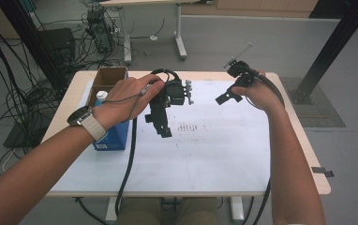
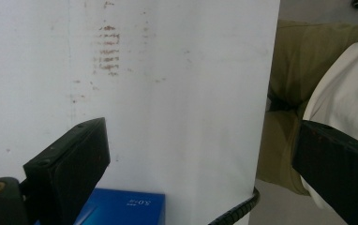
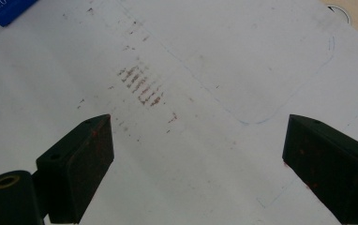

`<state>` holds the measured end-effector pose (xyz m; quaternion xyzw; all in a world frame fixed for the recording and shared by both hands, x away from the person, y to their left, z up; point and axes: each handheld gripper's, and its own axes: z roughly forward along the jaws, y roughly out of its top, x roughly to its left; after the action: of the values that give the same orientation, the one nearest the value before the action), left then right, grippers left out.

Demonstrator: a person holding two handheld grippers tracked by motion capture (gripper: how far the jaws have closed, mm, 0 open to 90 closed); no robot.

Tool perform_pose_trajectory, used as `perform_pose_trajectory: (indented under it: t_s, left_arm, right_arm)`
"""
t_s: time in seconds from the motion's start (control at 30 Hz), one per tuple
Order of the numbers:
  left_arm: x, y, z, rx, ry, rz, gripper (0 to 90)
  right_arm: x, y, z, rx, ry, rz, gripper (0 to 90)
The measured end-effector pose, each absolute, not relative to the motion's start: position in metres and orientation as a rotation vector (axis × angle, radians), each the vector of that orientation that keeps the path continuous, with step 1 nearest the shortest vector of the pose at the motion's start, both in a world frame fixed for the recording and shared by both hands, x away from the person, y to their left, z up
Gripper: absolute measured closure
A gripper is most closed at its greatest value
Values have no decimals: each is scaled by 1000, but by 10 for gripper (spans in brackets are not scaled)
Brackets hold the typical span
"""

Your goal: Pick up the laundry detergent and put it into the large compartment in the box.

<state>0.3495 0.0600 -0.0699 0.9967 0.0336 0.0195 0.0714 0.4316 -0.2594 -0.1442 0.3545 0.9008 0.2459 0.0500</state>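
Hovering wide open, empty: left gripper point(image 1: 164, 125), right gripper point(image 1: 224, 97).

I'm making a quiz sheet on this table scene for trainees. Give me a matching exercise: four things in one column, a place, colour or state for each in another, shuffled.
Things:
1. blue box
2. cardboard box
3. left hand-held gripper
4. reddish-brown smudges

Descriptions:
A. open-topped, at the table's far left corner
B. on the white sheet, near the middle
C. jaws wide apart, holding nothing
D. at the sheet's left edge, under the left wrist

Pairs: 1-D, 2-A, 3-C, 4-B
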Motion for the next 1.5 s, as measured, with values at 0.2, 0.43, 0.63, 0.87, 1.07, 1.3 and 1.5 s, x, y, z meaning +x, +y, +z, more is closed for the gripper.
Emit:
perform_pose_trajectory:
  t_s: [0.2,0.43,0.63,0.87,1.07,1.3,1.5]
  left_arm:
    - [347,58,-73,3006,100,56,50]
    - [341,56,-76,3010,84,64,50]
    - [339,55,-76,3006,72,65,50]
    - [338,56,-78,2996,68,55,49]
    - [336,57,-78,2990,60,59,49]
    - [337,56,-79,2992,59,58,48]
    - [337,55,-80,2996,69,53,49]
  right_arm:
    - [430,-259,-143,1077,2737,755,89]
    - [427,-260,-142,1078,2729,761,89]
    - [426,-259,-142,1073,2729,761,89]
    - [426,-259,-143,1077,2730,757,88]
    - [423,-260,-142,1076,2725,759,88]
    - [422,-261,-142,1076,2724,757,88]
    - [423,-260,-144,1078,2728,760,88]
